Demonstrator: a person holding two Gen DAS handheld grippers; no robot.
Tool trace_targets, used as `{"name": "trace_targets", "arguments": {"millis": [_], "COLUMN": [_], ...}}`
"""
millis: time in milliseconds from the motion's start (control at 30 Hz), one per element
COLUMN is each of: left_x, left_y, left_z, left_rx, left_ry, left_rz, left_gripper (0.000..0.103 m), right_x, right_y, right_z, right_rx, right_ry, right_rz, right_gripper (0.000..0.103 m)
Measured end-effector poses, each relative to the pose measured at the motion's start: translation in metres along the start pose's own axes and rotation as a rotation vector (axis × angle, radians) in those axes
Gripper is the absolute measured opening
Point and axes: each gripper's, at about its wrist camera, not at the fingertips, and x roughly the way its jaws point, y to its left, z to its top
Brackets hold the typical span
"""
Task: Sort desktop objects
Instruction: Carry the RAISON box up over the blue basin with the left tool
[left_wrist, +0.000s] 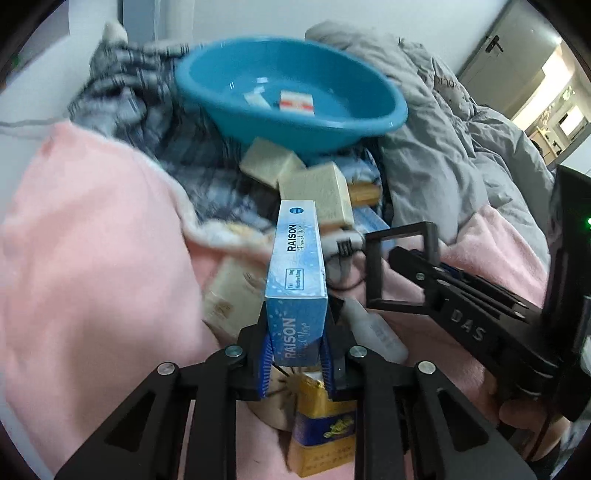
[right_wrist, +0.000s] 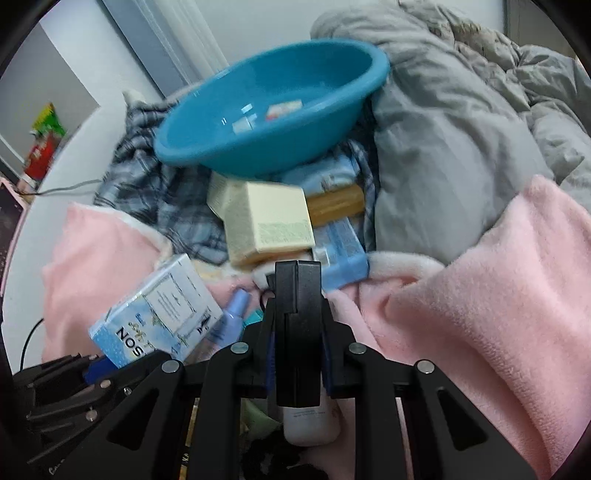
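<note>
My left gripper (left_wrist: 295, 354) is shut on a pale blue RAISON box (left_wrist: 295, 273), which stands tilted up between the blue pads (left_wrist: 264, 362). The same box (right_wrist: 159, 314) and the left gripper (right_wrist: 92, 369) show at the lower left of the right wrist view. My right gripper (right_wrist: 297, 354) is shut on a black rectangular frame (right_wrist: 297, 306), seen edge-on there. In the left wrist view the frame (left_wrist: 402, 266) shows as an open rectangle, with the right gripper (left_wrist: 428, 284) on its right side. A blue basin (left_wrist: 229, 107) lies tilted at the back with a small red-and-white box (left_wrist: 296, 101) inside.
Beige boxes (left_wrist: 317, 192) and flat blue packs (right_wrist: 343, 258) are piled below the basin (right_wrist: 332, 74). A white bottle (left_wrist: 373, 332), a blue spray bottle (right_wrist: 231, 321) and a gold box (left_wrist: 321, 424) lie on the pink blanket (left_wrist: 92, 240). A grey duvet (right_wrist: 461, 147) rises on the right.
</note>
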Motion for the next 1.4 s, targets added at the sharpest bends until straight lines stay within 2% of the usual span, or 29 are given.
{"name": "trace_targets", "arguments": {"millis": [200,300,433,533,633,867,933,1133,1267,1400], "left_x": [-0.01,-0.012,-0.023,-0.035,-0.048,-0.08,-0.092,-0.139,-0.166,-0.191], "left_y": [0.001,-0.001,-0.001,-0.008,-0.009,-0.008,-0.009,-0.015,-0.013,-0.006], "left_z": [0.009,0.014,0.024,0.033,0.044,0.074,0.084,0.114,0.134,0.153], "left_rx": [0.022,0.047,0.06,0.091,0.091,0.07,0.066,0.077,0.042,-0.014], "left_ry": [-0.06,-0.105,-0.158,-0.231,-0.276,-0.408,-0.447,-0.607,-0.711,-0.856], "left_rz": [0.057,0.122,0.107,0.144,0.127,0.145,0.142,0.154,0.142,0.141], "left_gripper": [0.023,0.023,0.023,0.023,0.023,0.023,0.023,0.023,0.023,0.023], "right_x": [-0.021,-0.029,-0.038,-0.044,-0.05,-0.082,-0.091,-0.127,-0.155,-0.177], "right_y": [0.004,0.007,0.009,0.016,0.023,0.044,0.051,0.071,0.084,0.097], "right_z": [0.011,0.016,0.025,0.036,0.05,0.091,0.102,0.136,0.162,0.178], "right_rx": [-0.002,-0.01,-0.016,-0.063,-0.116,-0.182,-0.189,-0.226,-0.249,-0.267], "right_ry": [-0.082,-0.102,-0.117,-0.138,-0.156,-0.284,-0.32,-0.444,-0.545,-0.625], "right_rz": [0.009,-0.006,-0.014,-0.025,-0.016,-0.052,-0.039,-0.017,-0.005,0.013], "right_gripper": [0.018,0.017,0.018,0.017,0.017,0.018,0.017,0.017,0.017,0.017]}}
